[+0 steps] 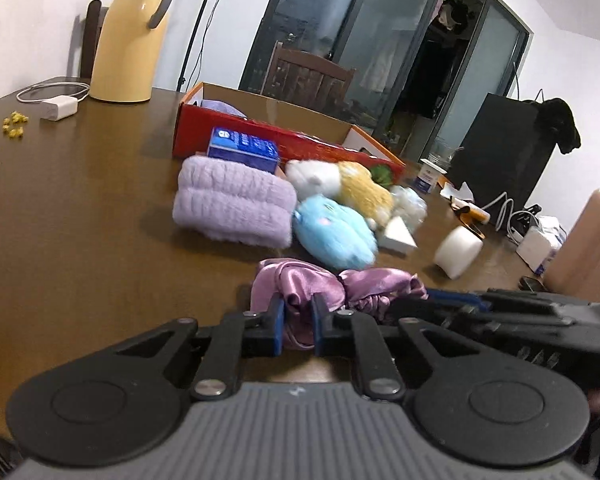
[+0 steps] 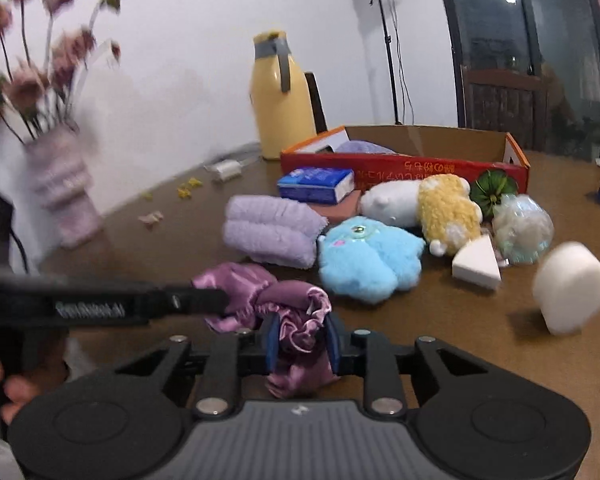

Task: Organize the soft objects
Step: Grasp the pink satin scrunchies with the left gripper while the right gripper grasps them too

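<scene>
A purple satin cloth (image 1: 300, 280) lies bunched at the near edge of the brown table (image 1: 80, 220). My left gripper (image 1: 298, 320) is shut on one end of it, blue pads pinching the fabric. My right gripper (image 2: 302, 340) is shut on the other end of the satin cloth (image 2: 296, 300). Each gripper shows in the other's view: the right gripper (image 1: 460, 300) comes in from the right, the left gripper (image 2: 220, 300) from the left. Beyond lie a folded lilac towel (image 1: 232, 208), a blue plush (image 1: 336, 232) and a white-and-yellow plush (image 1: 340, 182).
A red cardboard box (image 2: 400, 168) stands open behind the pile, a blue tissue pack (image 2: 316, 184) in front of it. A white sponge wedge (image 2: 476, 264), a white foam block (image 2: 570, 284) and a clear bag (image 2: 522, 228) lie to the right. Yellow jug (image 2: 280, 96) and flower vase (image 2: 64, 188) stand by the wall.
</scene>
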The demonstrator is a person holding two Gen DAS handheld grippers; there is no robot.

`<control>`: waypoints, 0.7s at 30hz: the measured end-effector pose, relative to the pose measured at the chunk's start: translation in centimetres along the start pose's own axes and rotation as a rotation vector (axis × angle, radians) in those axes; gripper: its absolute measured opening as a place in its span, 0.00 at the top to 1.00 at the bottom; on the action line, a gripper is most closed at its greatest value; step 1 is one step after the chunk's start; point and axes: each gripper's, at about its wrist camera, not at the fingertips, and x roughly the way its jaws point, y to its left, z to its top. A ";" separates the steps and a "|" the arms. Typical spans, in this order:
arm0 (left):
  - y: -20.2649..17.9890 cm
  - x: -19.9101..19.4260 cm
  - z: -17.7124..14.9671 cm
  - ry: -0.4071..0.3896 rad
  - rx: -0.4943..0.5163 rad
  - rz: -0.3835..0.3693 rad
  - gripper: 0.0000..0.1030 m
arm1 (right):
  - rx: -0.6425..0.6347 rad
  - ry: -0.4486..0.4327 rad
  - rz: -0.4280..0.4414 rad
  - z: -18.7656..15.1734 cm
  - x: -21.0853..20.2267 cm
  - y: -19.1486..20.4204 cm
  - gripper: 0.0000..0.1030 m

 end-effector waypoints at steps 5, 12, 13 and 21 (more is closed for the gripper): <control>-1.4 0.0 -0.7 0.008 0.023 0.030 0.88 | 0.067 -0.060 -0.002 -0.2 -1.7 -0.6 0.75; -1.8 -0.1 -0.9 0.000 0.051 0.043 0.88 | 0.016 0.014 -0.105 -1.8 0.4 -0.5 0.75; -1.9 -0.1 -0.9 0.001 0.060 0.044 0.88 | 0.024 0.023 -0.115 -2.0 0.8 -0.7 0.75; -1.6 0.5 -1.1 -0.013 0.128 0.027 0.54 | 0.016 0.057 -0.112 -2.4 1.7 -0.8 0.80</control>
